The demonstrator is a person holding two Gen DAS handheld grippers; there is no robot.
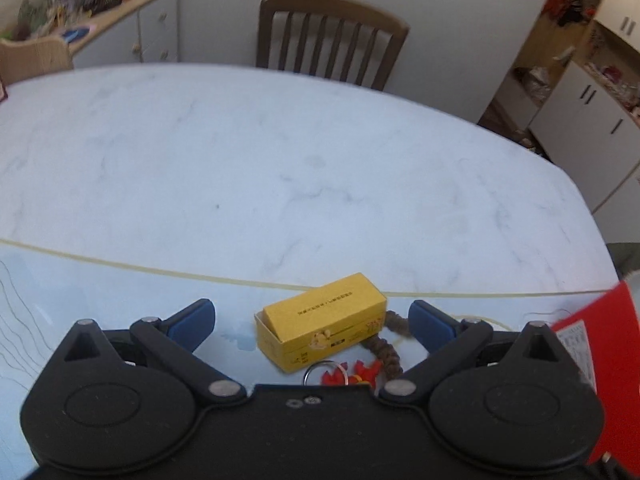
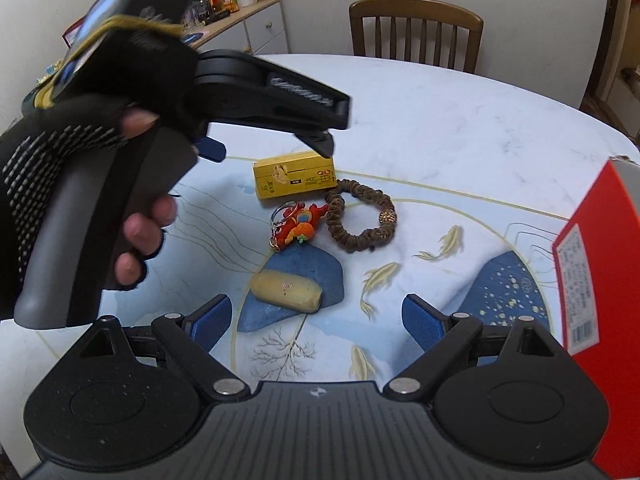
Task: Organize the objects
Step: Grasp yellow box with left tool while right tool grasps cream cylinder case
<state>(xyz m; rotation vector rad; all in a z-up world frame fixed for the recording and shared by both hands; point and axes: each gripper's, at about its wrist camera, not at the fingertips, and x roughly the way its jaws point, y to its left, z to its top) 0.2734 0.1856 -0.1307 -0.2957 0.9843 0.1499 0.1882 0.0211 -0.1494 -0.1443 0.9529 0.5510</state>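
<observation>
The yellow box lies between the left hand-held gripper's spread fingers; the right hand-held gripper gapes too.

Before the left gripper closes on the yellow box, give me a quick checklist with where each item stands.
1. Left gripper open: ok.
2. Yellow box between its fingers: ok.
3. Box flat on the table: ok.
4. Hair tie clear of the box: not ok, it touches one end.
5. Keychain clear: cannot tell, very close.
6. Right gripper open and out of the way: ok.
</observation>
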